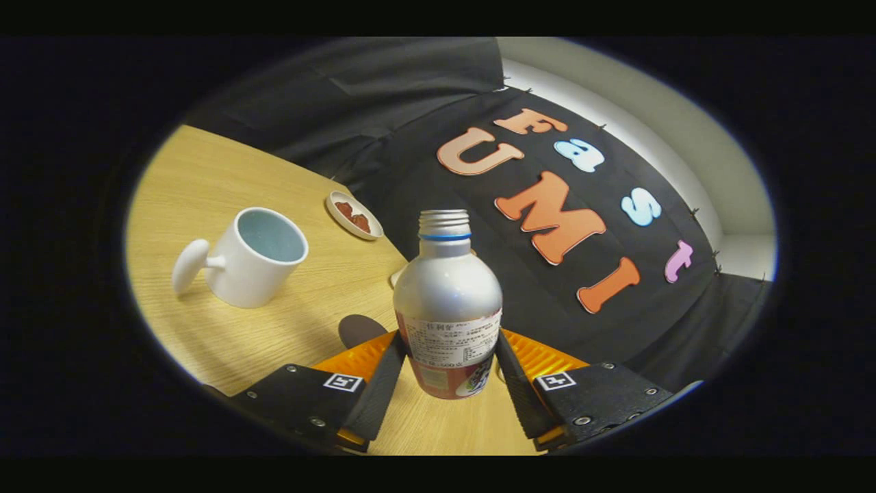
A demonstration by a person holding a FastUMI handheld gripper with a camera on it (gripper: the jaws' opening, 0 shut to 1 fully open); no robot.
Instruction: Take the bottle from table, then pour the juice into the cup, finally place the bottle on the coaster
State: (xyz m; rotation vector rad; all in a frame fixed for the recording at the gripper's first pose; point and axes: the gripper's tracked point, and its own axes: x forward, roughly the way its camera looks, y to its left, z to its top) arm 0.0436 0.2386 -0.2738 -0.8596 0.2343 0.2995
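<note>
The gripper [448, 373] has its two fingers [383, 383] clamped on the lower body of a silver metal bottle [448, 301], one finger pressing each side at the printed label band. The bottle stands between the fingers with its threaded neck uncapped and a thin blue ring just under the thread; its base looks raised clear of the wooden table [226, 329], and the whole scene appears tilted in this view. To the left of the bottle, farther out on the table and well apart from it, sits a white mug [256, 257], open mouth showing a pale bluish inside, its rounded handle sticking out to the left. Beyond the mug, near the far edge of the table, is a small white dish [353, 215] holding some reddish-brown pieces. Just left of the bottle's lower part, close to the left finger, a dark brown round coaster [359, 330] lies flat on the wood, partly hidden by the finger. A small pale object peeks out behind the bottle's left shoulder; what it is cannot be told.
</note>
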